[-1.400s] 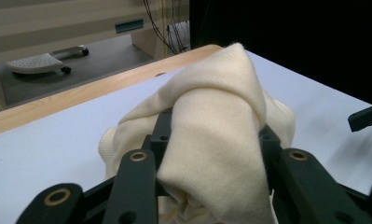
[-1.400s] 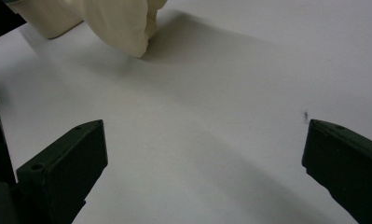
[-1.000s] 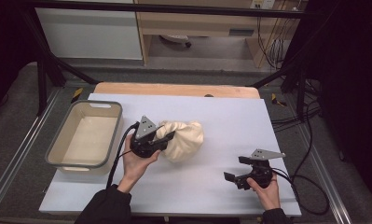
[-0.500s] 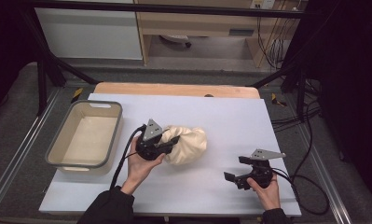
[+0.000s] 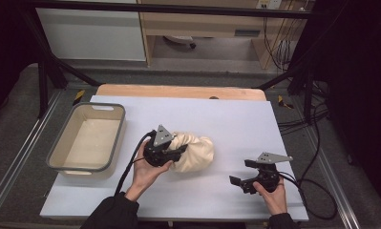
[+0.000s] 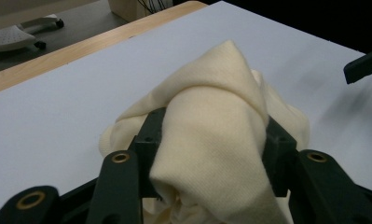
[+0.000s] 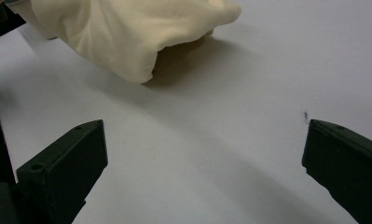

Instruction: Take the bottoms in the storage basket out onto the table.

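- Where the white table (image 5: 226, 119) reaches its left edge, a grey-rimmed tub (image 5: 111, 143) stands, its pale inside bare.
- Just right of the tub, near the table's middle, the left gripper (image 5: 178, 151) lies low over the table, held in the person's left hand (image 5: 147, 172), pointing right into a cream cloth (image 5: 197, 151).
- From the left gripper view, a thick fold of the cloth (image 6: 211, 121) sits between the two black jaws, draped over them; the fabric touches both pads. The jaws have just been opening, and whether they still pinch the fold or merely cradle it cannot be told.
- A black cable (image 5: 126, 167) trails from that gripper toward the near edge, past the sleeve.
- The cloth is bunched in a rounded heap on the table, at the middle, well apart from the tub's rim and from the right gripper.
- Farther right and nearer, the right gripper (image 5: 240, 174) is held in the right hand (image 5: 274, 193) just above the table, pointing left toward the cloth.
- Its jaws stand wide apart with bare table between them, released; in the right gripper view the cloth (image 7: 127, 32) lies beyond them, untouched.
- At the far edge, a strip of wood (image 5: 178, 91) shows behind the white surface.
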